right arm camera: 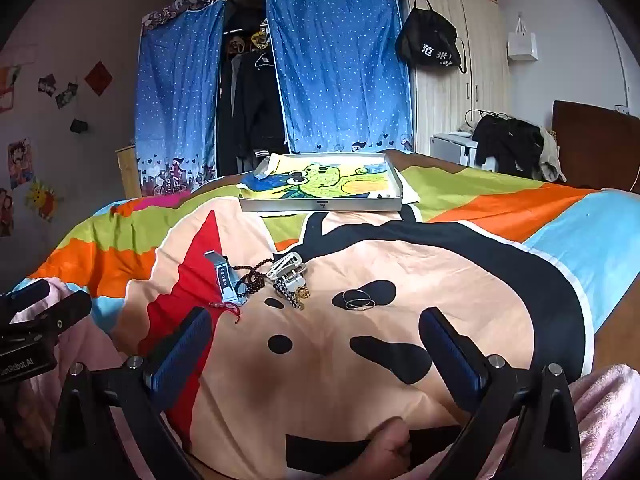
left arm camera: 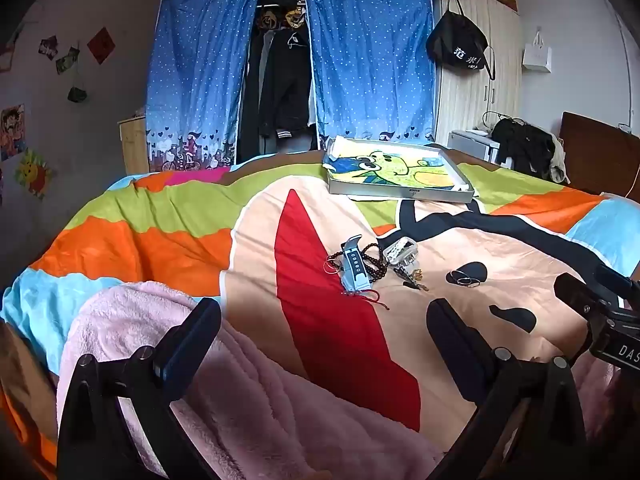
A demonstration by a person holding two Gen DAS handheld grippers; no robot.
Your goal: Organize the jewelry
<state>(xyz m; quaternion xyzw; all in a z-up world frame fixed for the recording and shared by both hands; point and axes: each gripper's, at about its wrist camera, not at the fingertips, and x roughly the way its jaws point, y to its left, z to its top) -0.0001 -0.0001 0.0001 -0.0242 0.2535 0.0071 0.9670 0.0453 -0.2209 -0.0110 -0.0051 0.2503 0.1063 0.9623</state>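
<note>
Both grippers hang over the bed with their jaws spread wide and nothing between them. From where I sit, my left gripper hovers above a pink fleece blanket and the cartoon bedspread, and my right gripper hovers over the bedspread's pale face print, with part of a hand at 6 o'clock in its view.

I see the jewelry lying in a loose cluster on the bedspread, at about 12 o'clock from the left gripper and 11 o'clock from the right, well apart from both. A grey watch lies flat, its strap running from 12 to 6 o'clock in the left view. A dark bead string coils against it, and a red cord trails from the watch's near end toward 4 o'clock. A white hair clip lies just beside the beads at 2 o'clock. Thin rings lie on a black patch, off at 3 o'clock.

Beyond the cluster at 12 o'clock, a shallow grey tray holds a drawing of a green cartoon figure; I see no jewelry in it.
</note>
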